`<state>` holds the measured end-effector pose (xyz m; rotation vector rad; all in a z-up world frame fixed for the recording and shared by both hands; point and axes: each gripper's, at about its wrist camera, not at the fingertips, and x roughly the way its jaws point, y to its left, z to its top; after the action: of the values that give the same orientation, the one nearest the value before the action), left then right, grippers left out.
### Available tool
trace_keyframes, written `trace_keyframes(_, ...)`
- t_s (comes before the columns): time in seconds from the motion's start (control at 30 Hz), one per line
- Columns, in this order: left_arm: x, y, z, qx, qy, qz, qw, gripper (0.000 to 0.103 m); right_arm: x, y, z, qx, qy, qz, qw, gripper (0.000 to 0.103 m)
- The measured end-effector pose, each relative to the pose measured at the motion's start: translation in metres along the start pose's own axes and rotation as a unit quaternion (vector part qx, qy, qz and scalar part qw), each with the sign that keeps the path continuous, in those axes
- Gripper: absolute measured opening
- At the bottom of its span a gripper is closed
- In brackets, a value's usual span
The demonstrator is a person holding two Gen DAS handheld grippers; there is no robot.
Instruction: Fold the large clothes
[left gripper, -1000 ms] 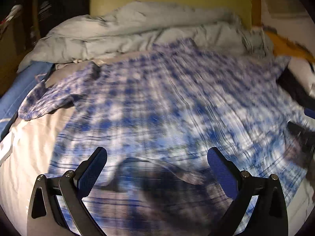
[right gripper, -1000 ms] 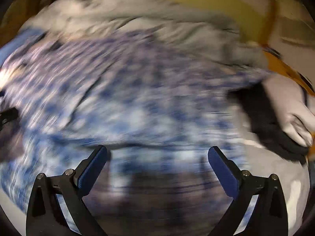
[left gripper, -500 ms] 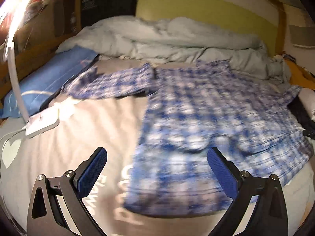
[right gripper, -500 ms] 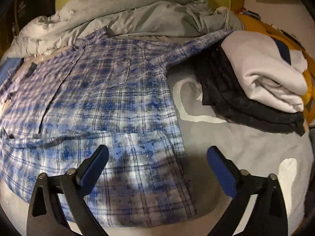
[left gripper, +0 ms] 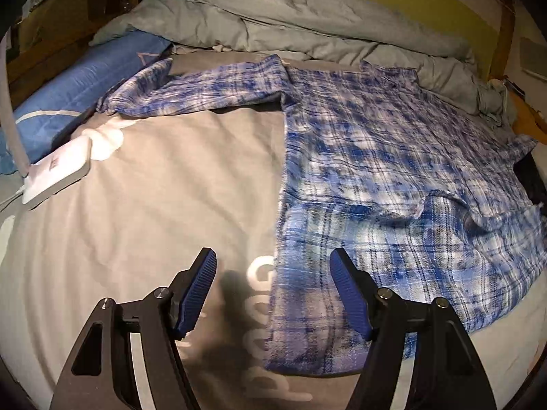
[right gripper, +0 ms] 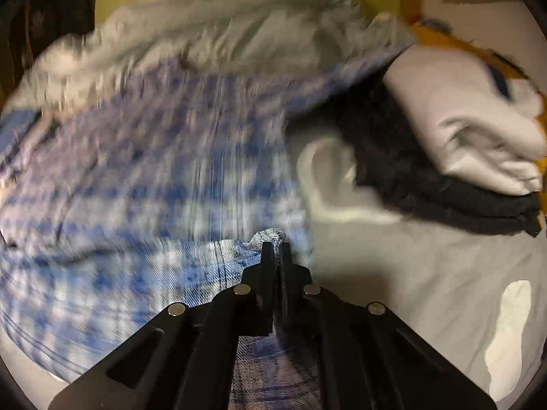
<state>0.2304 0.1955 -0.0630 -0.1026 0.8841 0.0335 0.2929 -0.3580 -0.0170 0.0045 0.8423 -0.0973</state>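
A blue-and-white plaid shirt (left gripper: 369, 157) lies spread on the grey bed sheet (left gripper: 164, 205), one sleeve (left gripper: 205, 89) stretched out to the left. My left gripper (left gripper: 273, 294) hovers over the shirt's lower left edge. Its jaws are closing, with the hem between the blue pads (left gripper: 348, 294) and not pressed. In the right wrist view the shirt (right gripper: 143, 177) is blurred. My right gripper (right gripper: 277, 247) is shut on a pinched fold at the shirt's lower right edge.
A crumpled grey duvet (left gripper: 290, 17) lies across the back of the bed. A blue pillow (left gripper: 85, 78) and a white flat device (left gripper: 58, 174) lie at the left. Folded black and white clothes (right gripper: 461, 143) are stacked at the right.
The left gripper has swung left from over the shirt's middle to its left lower edge, and its jaws have narrowed. The right gripper has gone from wide open to shut on the shirt's edge.
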Motion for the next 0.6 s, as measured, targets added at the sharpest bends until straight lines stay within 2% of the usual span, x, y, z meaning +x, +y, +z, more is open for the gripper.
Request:
trace_keyframes(0.1,0.002,-0.008,0.002,0.011,-0.003,-0.004,0.9999,0.064,-0.022,-0.013,0.005,0.036,-0.026,-0.003,0.999,0.002)
trace_keyframes(0.17,0.006,-0.014,0.003,0.018,-0.002,-0.001,0.9998,0.063,-0.023,-0.020,0.003,0.050,-0.018,-0.012,0.999,0.002)
trace_keyframes(0.23,0.013,-0.019,0.003,0.026,0.005,0.010,0.9996,0.059,-0.010,-0.029,-0.001,0.065,0.012,-0.014,0.998,0.002)
trace_keyframes(0.3,0.021,-0.021,0.003,0.028,0.013,0.026,0.9992,0.059,0.012,-0.031,-0.006,0.067,0.063,-0.011,0.996,0.002)
trace_keyframes(0.37,0.029,-0.021,0.002,0.019,0.014,0.038,0.9990,0.057,0.024,-0.031,-0.010,0.071,0.078,-0.011,0.994,0.003)
trace_keyframes(0.4,0.030,-0.020,0.002,0.015,0.010,0.040,0.9991,0.053,0.026,-0.030,-0.010,0.073,0.078,-0.012,0.994,0.005)
trace_keyframes(0.47,0.029,-0.017,0.005,0.002,0.000,0.032,0.9995,0.035,0.020,-0.030,-0.007,0.074,0.070,-0.010,0.995,0.007)
trace_keyframes(0.5,0.028,-0.015,0.005,-0.003,-0.004,0.024,0.9997,0.030,0.017,-0.030,-0.005,0.075,0.066,-0.005,0.995,0.015)
trace_keyframes(0.53,0.027,-0.015,0.005,-0.008,-0.006,0.017,0.9998,0.019,0.013,-0.030,-0.003,0.076,0.059,0.005,0.995,0.030)
trace_keyframes(0.57,0.023,-0.015,0.004,-0.011,-0.012,0.015,0.9998,0.012,0.008,-0.030,-0.003,0.078,0.054,0.013,0.995,0.039)
trace_keyframes(0.6,0.019,-0.016,0.004,-0.011,-0.021,0.018,0.9996,0.008,0.003,-0.029,-0.002,0.080,0.048,0.019,0.995,0.054)
